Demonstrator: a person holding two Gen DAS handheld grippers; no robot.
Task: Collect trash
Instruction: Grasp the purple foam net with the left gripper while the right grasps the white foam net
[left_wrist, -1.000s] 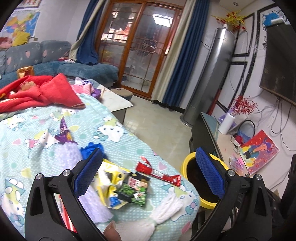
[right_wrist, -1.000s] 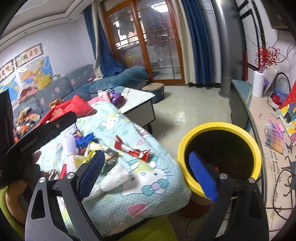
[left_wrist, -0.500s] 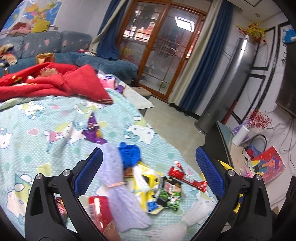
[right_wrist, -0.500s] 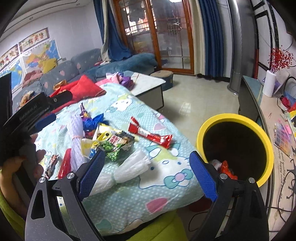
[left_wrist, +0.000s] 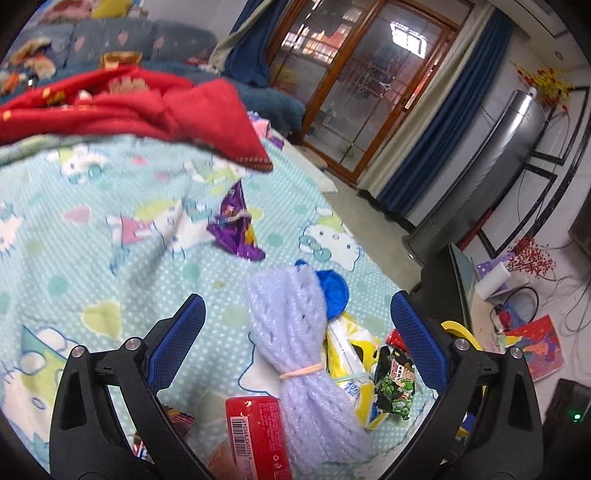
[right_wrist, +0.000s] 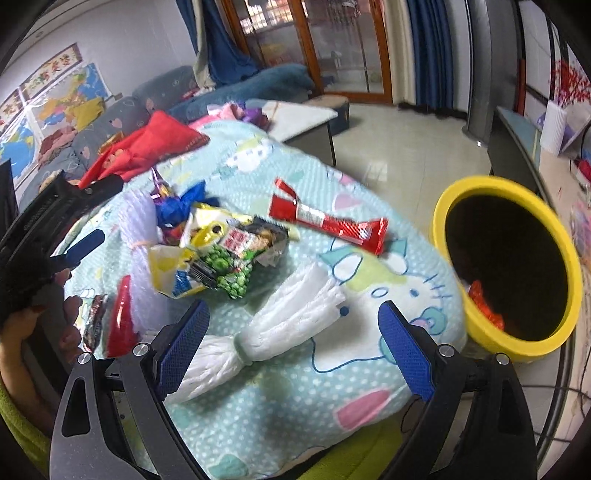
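Observation:
Wrappers lie scattered on a light-blue cartoon-print cloth: a long red wrapper, a green snack packet, a yellow packet, a purple wrapper, a blue wrapper and a red packet. My left gripper hangs open over a lilac yarn bundle. Open too, my right gripper hovers above a white yarn bundle. The yellow bin stands at the right with red trash inside.
A red cloth lies at the far end of the bed, with a blue sofa behind. A low cabinet and a tall silver column stand beside the bin. A hand holds the left gripper's handle.
Both grippers have swung left, away from the bin and over the trash on the cloth. The left one has come closer to the lilac yarn; the right one now faces the white yarn.

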